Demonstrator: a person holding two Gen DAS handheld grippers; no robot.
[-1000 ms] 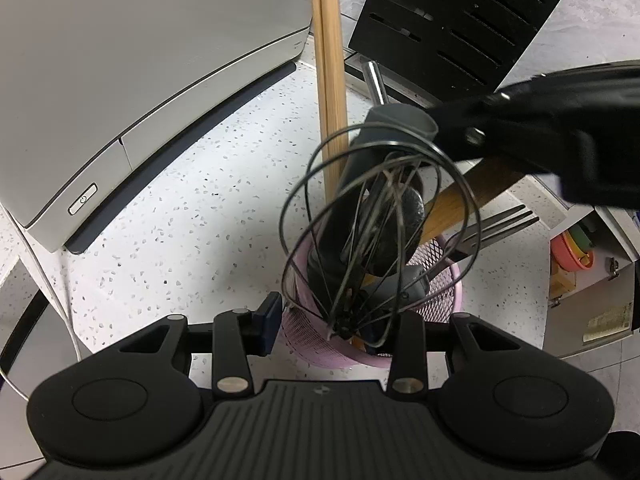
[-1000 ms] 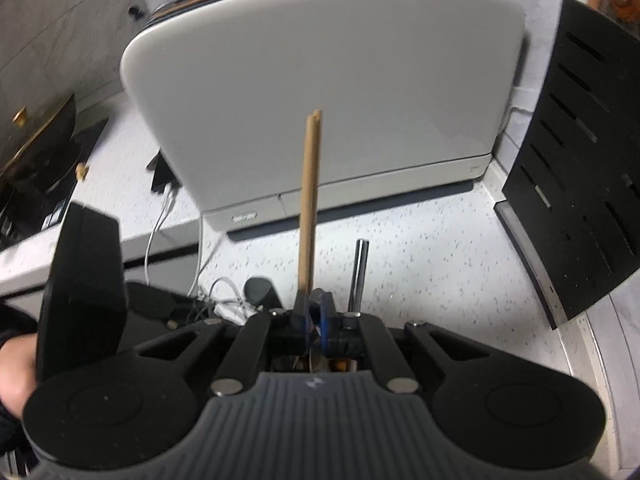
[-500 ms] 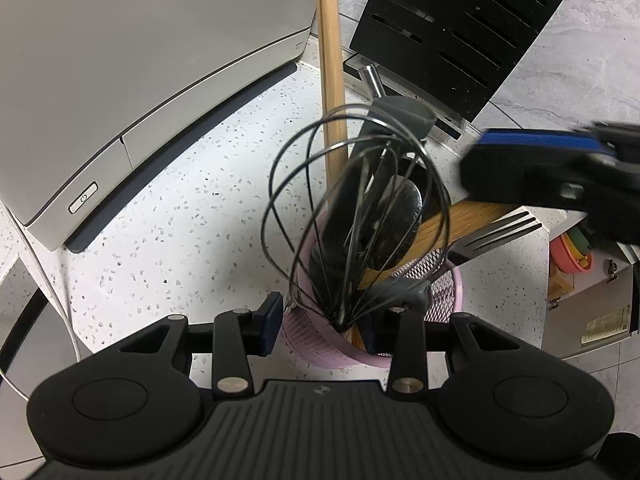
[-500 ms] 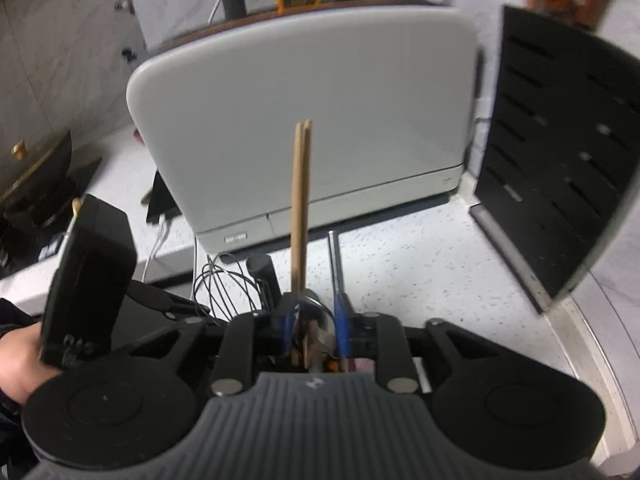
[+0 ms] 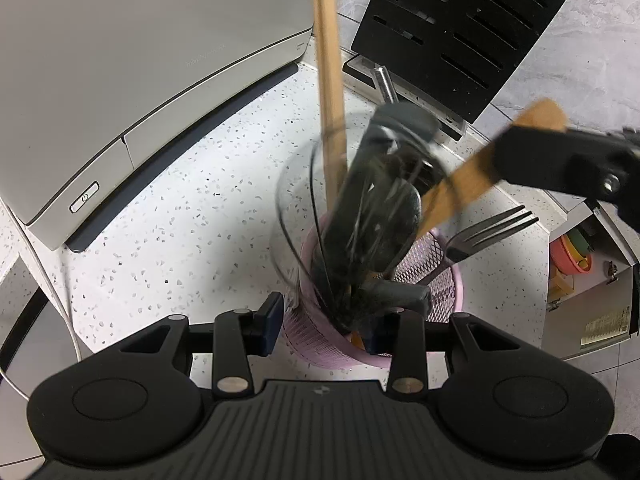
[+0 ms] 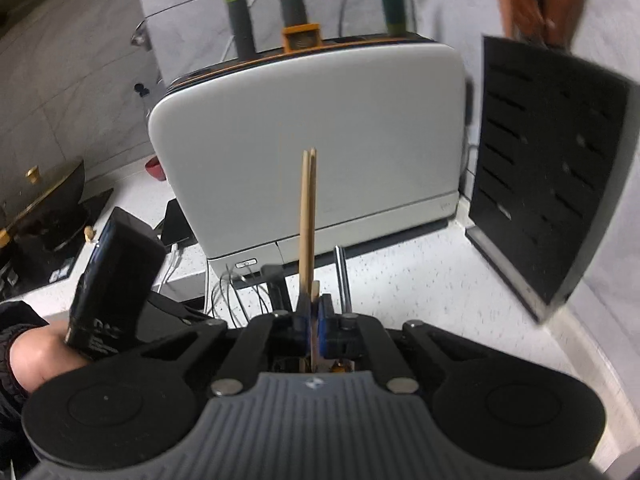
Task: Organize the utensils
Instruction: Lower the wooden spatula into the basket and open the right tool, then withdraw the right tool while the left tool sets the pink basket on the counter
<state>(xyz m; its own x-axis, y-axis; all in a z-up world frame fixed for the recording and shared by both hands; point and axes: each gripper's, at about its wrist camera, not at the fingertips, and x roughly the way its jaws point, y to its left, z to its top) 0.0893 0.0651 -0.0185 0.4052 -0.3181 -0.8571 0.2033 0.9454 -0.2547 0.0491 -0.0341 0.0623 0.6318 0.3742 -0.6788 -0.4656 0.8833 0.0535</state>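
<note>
A pink mesh utensil holder point(image 5: 440, 280) stands on the speckled counter, and my left gripper point(image 5: 324, 324) is shut on its near wall. Inside it are a wire whisk point(image 5: 292, 216), blurred, wooden chopsticks point(image 5: 330, 80), a dark grey utensil point(image 5: 400, 120), a metal handle point(image 5: 384, 84), a fork point(image 5: 492, 228) and a flat wooden spatula point(image 5: 460, 188). My right gripper point(image 5: 516, 152) comes in from the right and is shut on the spatula's upper handle. In the right wrist view my right gripper point(image 6: 314, 328) has its pads pressed on a thin wooden strip, with the chopsticks point(image 6: 308, 220) upright just beyond.
A large white appliance point(image 6: 320, 140) stands behind the holder and a black slotted knife block point(image 6: 552, 200) to its right. A hand point(image 6: 36, 352) holds the left gripper at the lower left. A dark cooktop with a pan point(image 6: 40, 208) is far left. The counter edge and coloured bowls point(image 5: 572, 252) lie right.
My right gripper opened, moved off the dark utensil to the right and shut on the wooden spatula. The whisk shifted inside the holder. My left gripper and the holder stayed put.
</note>
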